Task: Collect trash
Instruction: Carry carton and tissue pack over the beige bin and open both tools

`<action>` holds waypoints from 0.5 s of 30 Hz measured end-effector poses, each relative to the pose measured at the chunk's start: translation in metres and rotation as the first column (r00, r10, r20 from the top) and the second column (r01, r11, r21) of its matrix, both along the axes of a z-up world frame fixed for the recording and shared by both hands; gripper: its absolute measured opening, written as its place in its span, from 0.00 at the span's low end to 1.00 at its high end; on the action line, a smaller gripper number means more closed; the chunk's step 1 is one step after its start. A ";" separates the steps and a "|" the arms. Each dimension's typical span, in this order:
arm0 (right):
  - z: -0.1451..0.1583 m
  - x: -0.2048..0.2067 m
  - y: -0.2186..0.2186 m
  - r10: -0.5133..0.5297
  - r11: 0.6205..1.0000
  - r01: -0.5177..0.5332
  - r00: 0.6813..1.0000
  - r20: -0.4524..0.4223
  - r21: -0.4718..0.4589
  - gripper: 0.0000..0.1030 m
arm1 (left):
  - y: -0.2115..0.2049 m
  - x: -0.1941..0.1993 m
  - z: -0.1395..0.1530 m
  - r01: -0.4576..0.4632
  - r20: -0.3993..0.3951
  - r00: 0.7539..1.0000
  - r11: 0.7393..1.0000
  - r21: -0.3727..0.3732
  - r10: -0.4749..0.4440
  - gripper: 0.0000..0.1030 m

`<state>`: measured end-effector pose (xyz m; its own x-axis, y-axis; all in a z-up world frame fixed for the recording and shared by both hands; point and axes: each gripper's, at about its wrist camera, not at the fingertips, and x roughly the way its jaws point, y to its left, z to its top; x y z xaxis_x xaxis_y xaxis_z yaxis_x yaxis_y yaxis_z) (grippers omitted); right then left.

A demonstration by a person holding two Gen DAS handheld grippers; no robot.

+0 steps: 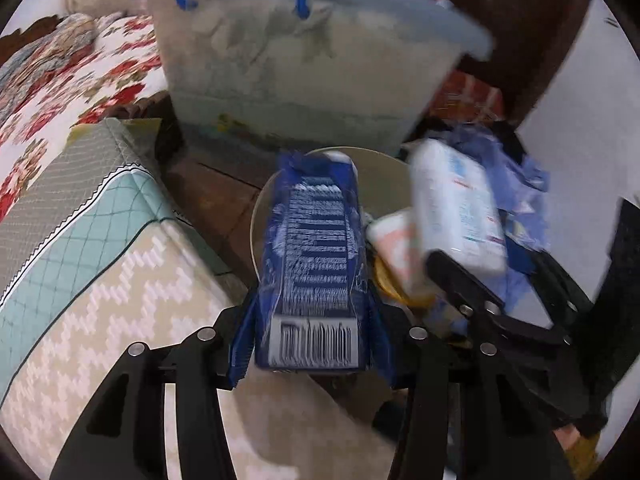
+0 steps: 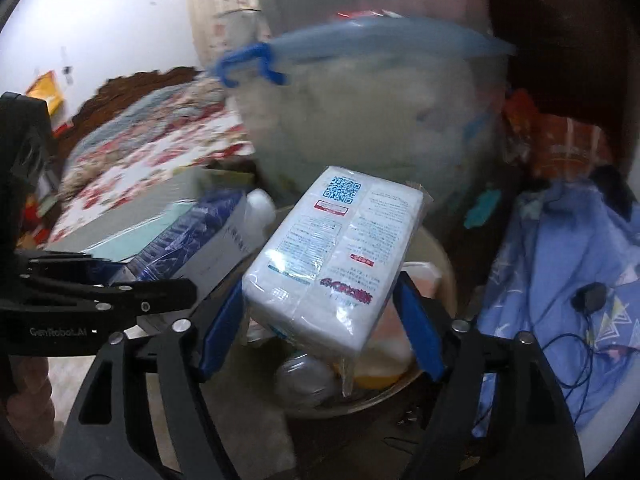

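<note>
My left gripper is shut on a blue printed packet, barcode end toward the camera, its blue pads against both sides. The packet hangs over a round pale basin on the floor. My right gripper is shut on a white wrapped tissue pack, tilted above the same basin. Inside the basin lie a crumpled clear bottle and a yellow-orange item. Each view shows the other gripper beside it, with the white pack on the right and the blue packet on the left.
A translucent storage tub with a blue handle stands just behind the basin. A bed with a flowered quilt and a folded patterned mat lie to the left. Blue cloth with a black cable is on the right, below dark wooden furniture.
</note>
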<state>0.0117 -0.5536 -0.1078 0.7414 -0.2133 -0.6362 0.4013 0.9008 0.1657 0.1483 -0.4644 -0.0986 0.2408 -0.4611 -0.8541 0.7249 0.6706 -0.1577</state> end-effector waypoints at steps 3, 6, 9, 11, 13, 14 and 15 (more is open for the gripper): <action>-0.005 0.001 -0.013 0.004 0.998 -0.005 1.000 0.026 0.064 0.90 | -0.008 0.020 -0.014 -0.039 -0.039 0.998 0.999 0.035 0.040 0.64; -0.004 -0.008 -0.011 0.010 0.999 -0.012 0.998 0.055 0.048 0.90 | 0.009 0.027 -0.011 -0.064 -0.081 0.995 0.998 -0.008 0.063 0.64; -0.001 -0.015 -0.005 -0.004 0.999 0.001 0.997 0.071 0.046 0.88 | 0.032 0.029 -0.001 -0.088 -0.091 0.992 0.995 -0.051 0.083 0.64; 0.000 -0.026 -0.006 -0.029 0.995 0.021 0.996 0.090 0.095 0.80 | 0.048 0.025 0.007 -0.101 -0.081 0.992 0.992 -0.070 0.096 0.64; 0.000 -0.035 -0.003 -0.047 0.989 0.032 0.994 0.102 0.147 0.75 | 0.063 0.018 0.015 -0.103 -0.067 0.993 0.991 -0.090 0.097 0.64; 0.000 -0.039 -0.001 -0.054 0.985 0.035 0.993 0.108 0.167 0.74 | 0.069 0.015 0.018 -0.103 -0.058 0.994 0.990 -0.095 0.098 0.64; 0.000 -0.043 0.004 -0.057 0.982 0.035 0.992 0.113 0.186 0.74 | 0.076 0.011 0.021 -0.102 -0.044 0.994 0.990 -0.100 0.098 0.64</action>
<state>-0.0316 -0.5492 -0.1079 0.8055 -0.1369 -0.5766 0.4097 0.8316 0.3749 0.1592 -0.3888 -0.0774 0.2575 -0.5215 -0.8135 0.6467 0.7185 -0.2559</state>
